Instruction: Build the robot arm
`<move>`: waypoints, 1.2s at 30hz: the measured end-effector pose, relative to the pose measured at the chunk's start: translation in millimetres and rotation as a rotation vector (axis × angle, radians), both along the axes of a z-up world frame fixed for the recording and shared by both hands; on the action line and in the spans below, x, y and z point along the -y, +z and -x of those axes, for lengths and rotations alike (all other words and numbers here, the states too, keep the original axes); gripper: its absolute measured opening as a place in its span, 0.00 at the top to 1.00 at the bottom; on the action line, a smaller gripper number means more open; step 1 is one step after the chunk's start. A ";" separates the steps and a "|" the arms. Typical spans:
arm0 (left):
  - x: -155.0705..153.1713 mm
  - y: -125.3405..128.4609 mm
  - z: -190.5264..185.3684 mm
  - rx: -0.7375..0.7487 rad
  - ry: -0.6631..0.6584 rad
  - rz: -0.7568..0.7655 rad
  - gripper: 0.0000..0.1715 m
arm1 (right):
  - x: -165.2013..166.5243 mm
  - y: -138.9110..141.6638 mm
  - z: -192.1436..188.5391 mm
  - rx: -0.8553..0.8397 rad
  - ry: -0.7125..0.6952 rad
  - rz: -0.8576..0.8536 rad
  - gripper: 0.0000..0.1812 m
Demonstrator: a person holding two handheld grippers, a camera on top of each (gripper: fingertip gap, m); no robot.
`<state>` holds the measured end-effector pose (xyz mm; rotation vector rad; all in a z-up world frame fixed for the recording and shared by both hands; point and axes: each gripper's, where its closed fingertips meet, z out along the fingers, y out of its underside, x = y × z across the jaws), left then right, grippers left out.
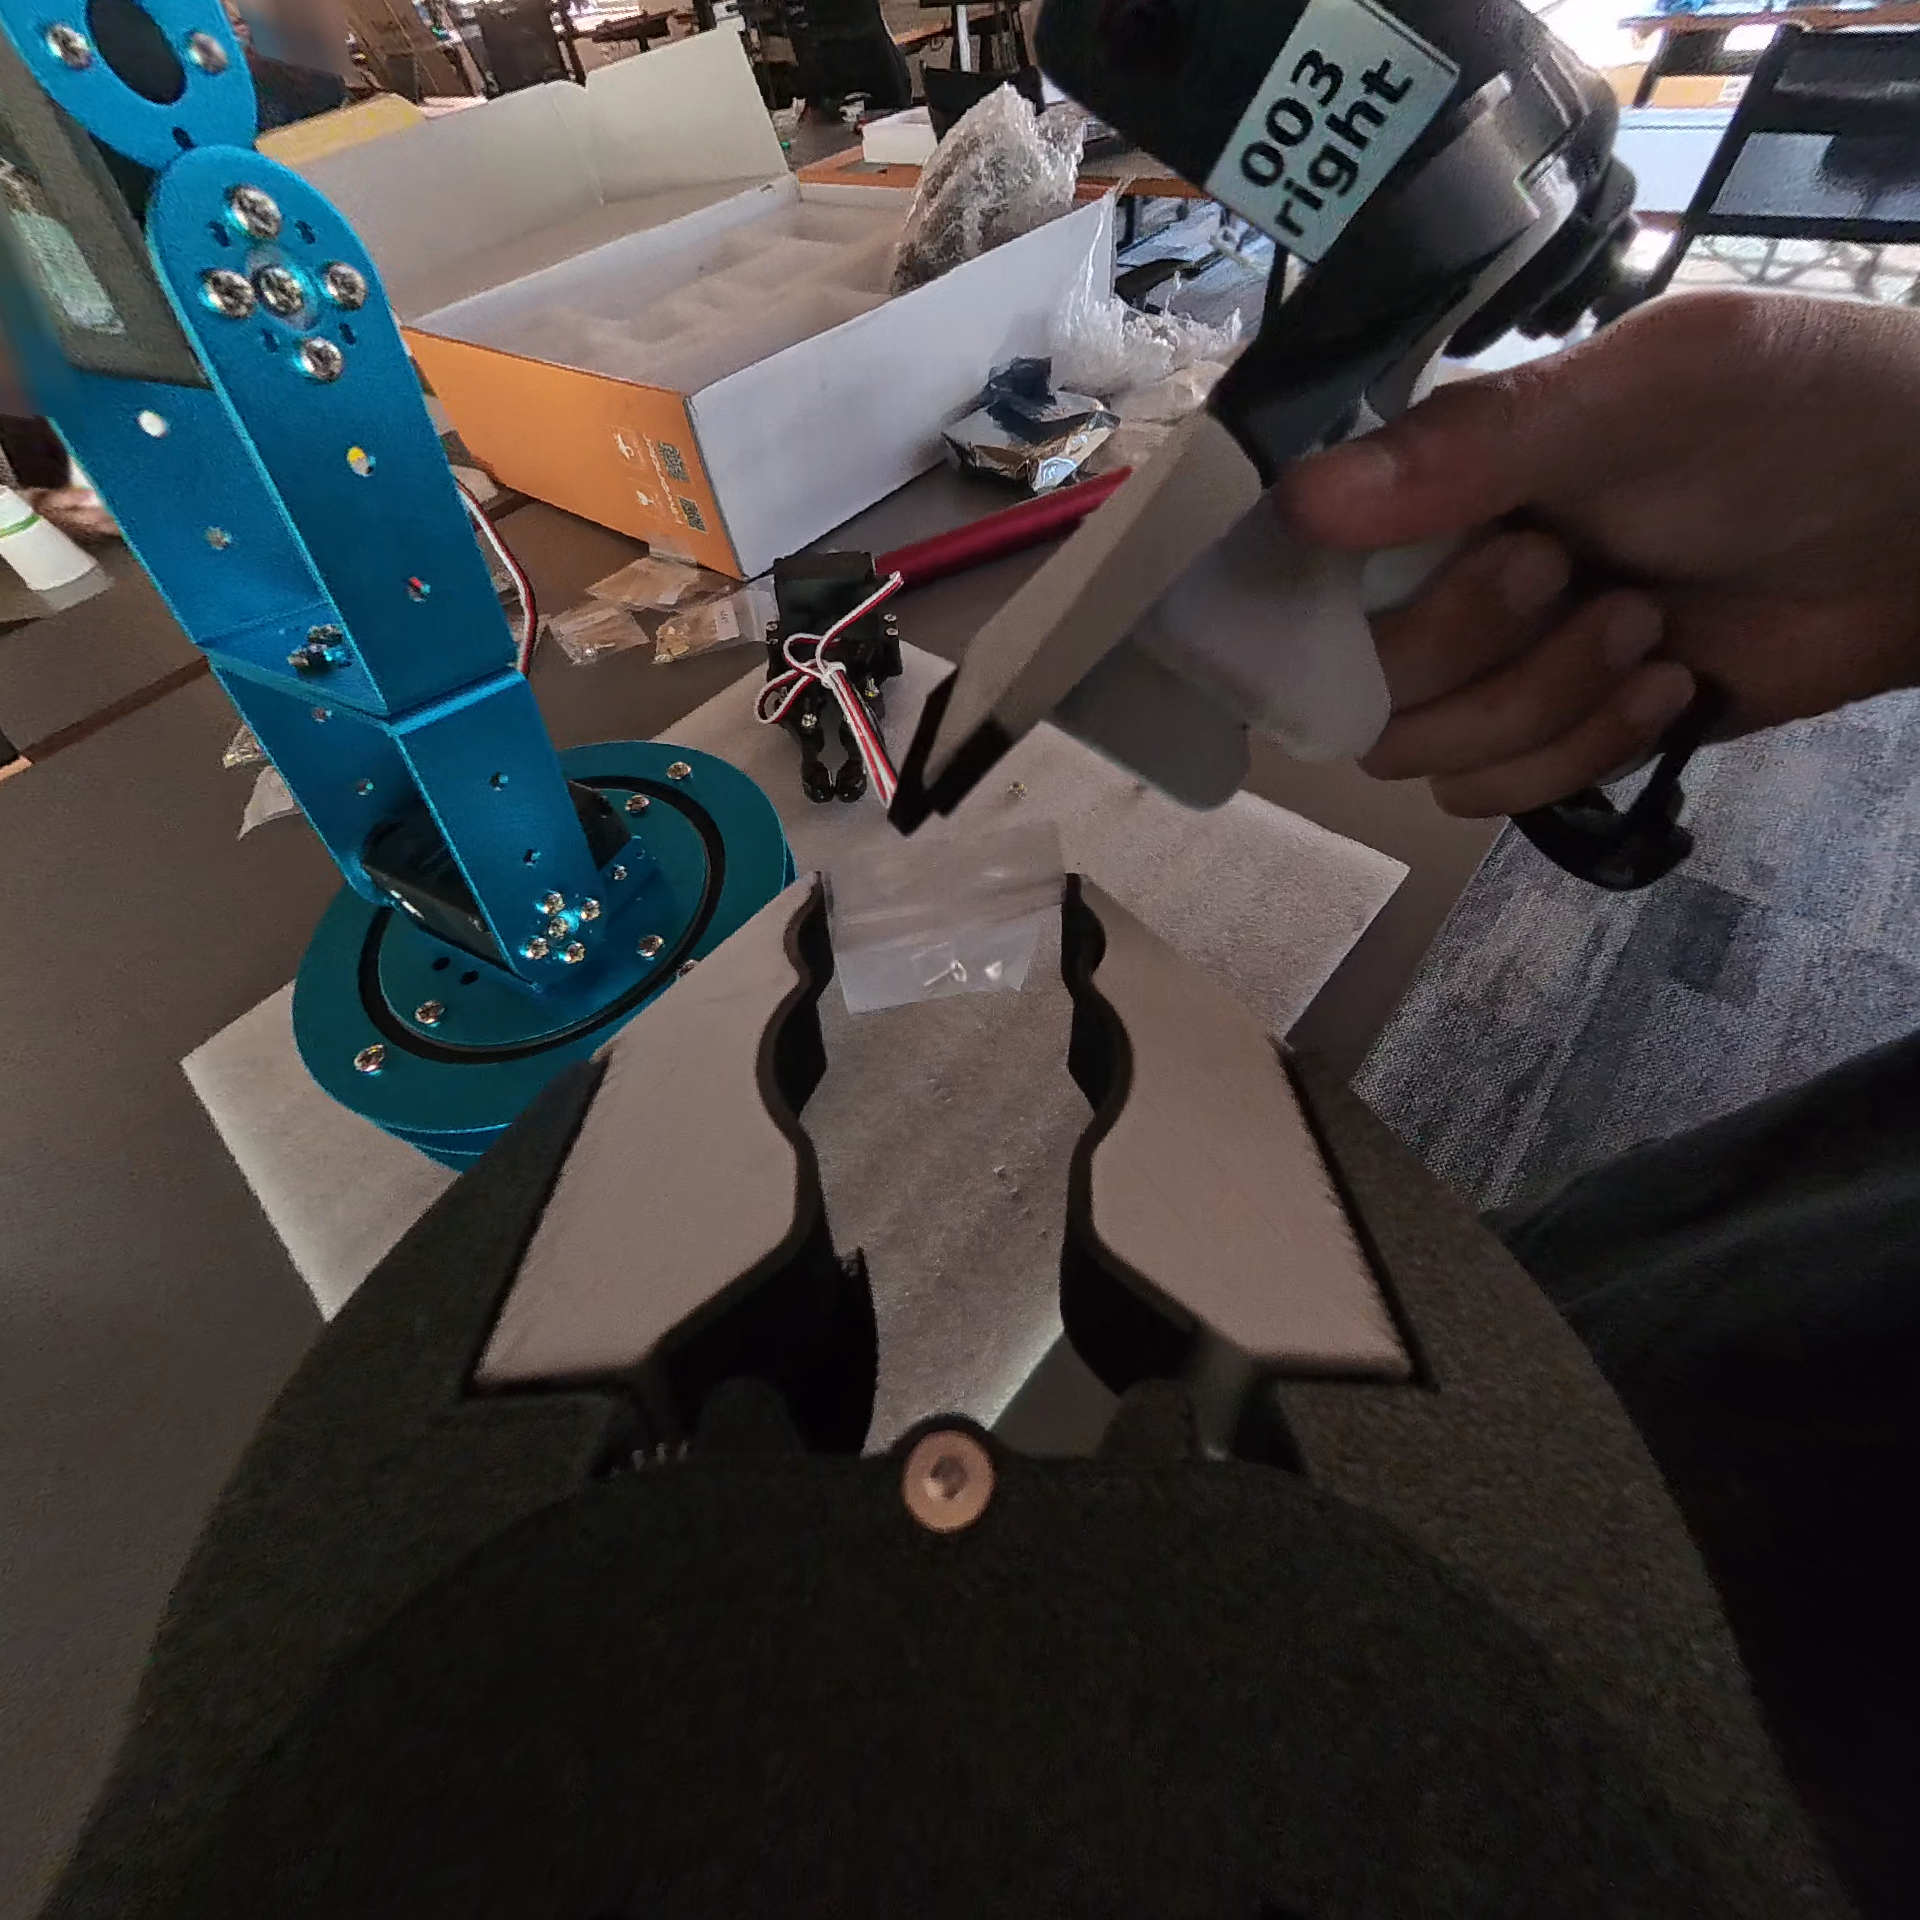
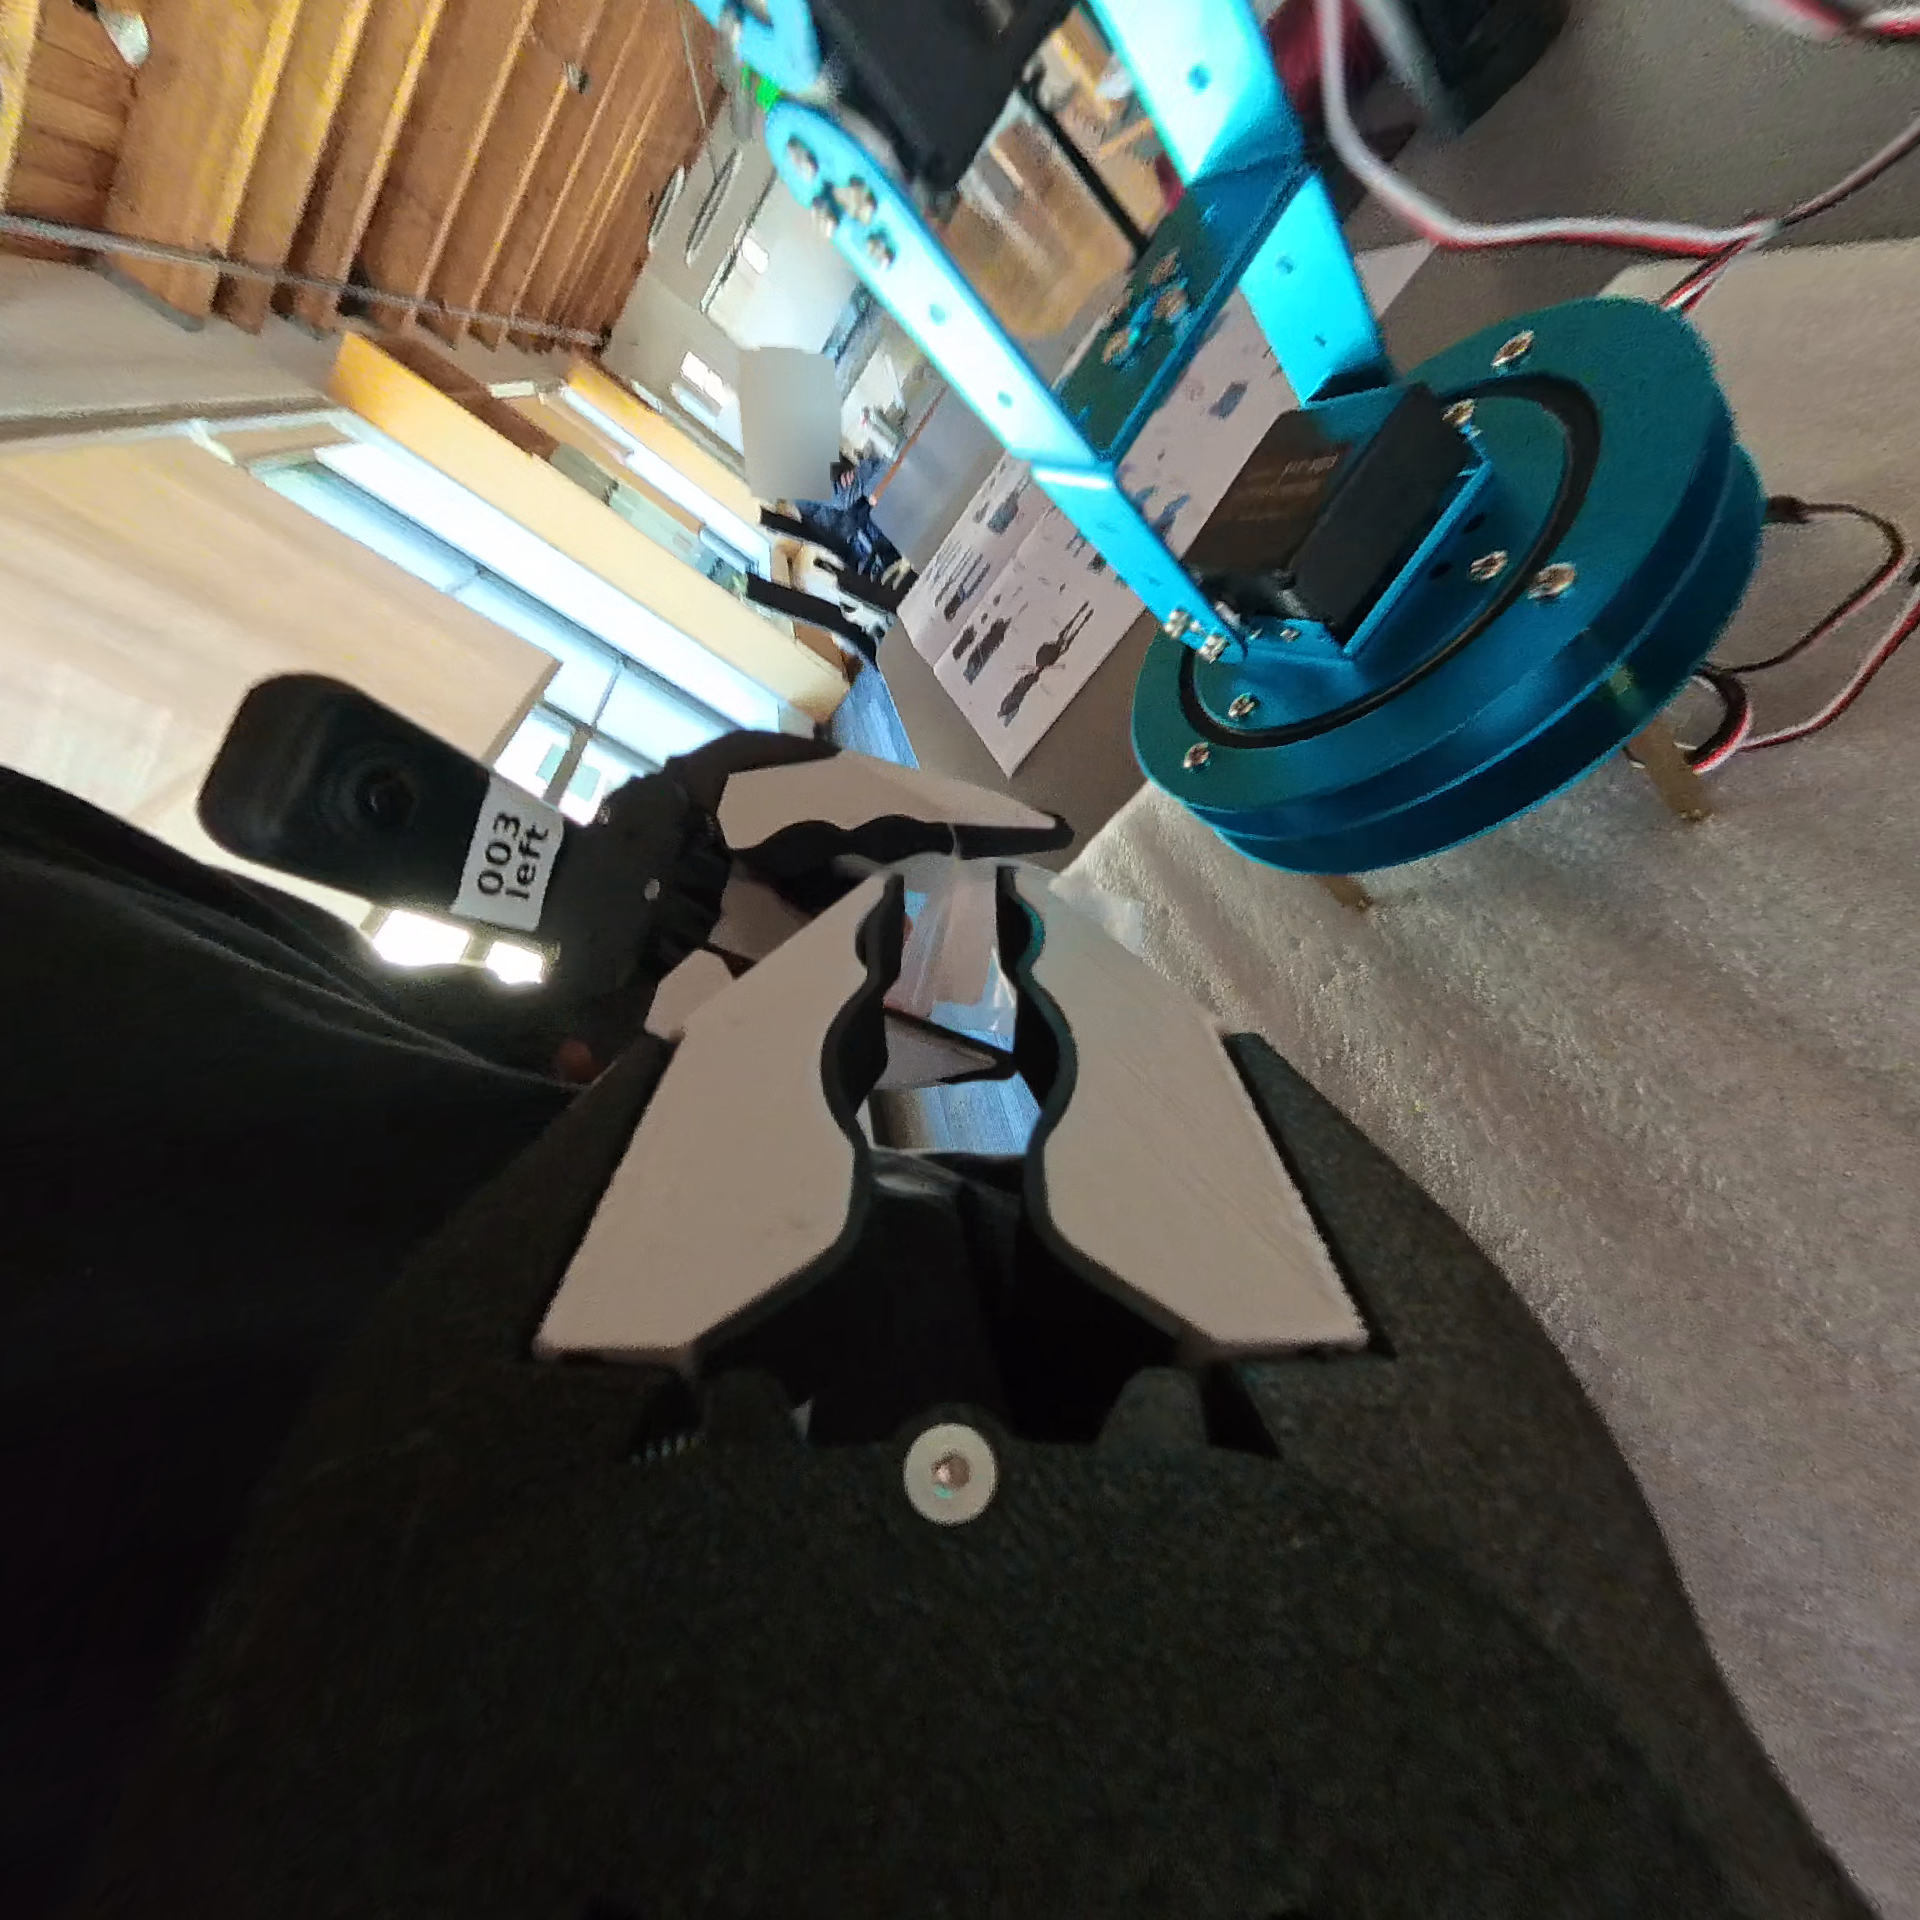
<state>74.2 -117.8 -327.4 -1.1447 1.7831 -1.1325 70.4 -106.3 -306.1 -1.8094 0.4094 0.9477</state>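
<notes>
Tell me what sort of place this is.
Probably a shared workshop or robotics lab. A half-built blue metal robot arm kit stands on a foam sheet, beside its opened orange-and-white box, small bags of screws and a loose black servo claw.

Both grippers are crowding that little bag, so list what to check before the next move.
1. The clear screw bag sits between the left gripper jaws: ok.
2. Left jaws closed on it: not ok, they stand apart.
3. The right gripper tips meet the bag's top edge: ok.
4. Right grip firm: cannot tell.
5. The blue robot arm base is apart from both grippers: ok.
6. The black servo claw is apart from the bag: ok.
</notes>
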 end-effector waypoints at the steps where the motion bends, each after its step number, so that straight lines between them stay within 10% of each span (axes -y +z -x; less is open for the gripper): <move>1: 0.7 0.1 0.5 -0.001 -0.002 0.001 0.74 | -0.3 -1.3 2.8 0.024 0.010 0.006 0.91; 36: 0.9 -5.2 -0.7 -0.002 -0.010 -0.110 0.77 | -1.2 -16.5 6.9 0.236 0.049 0.142 0.98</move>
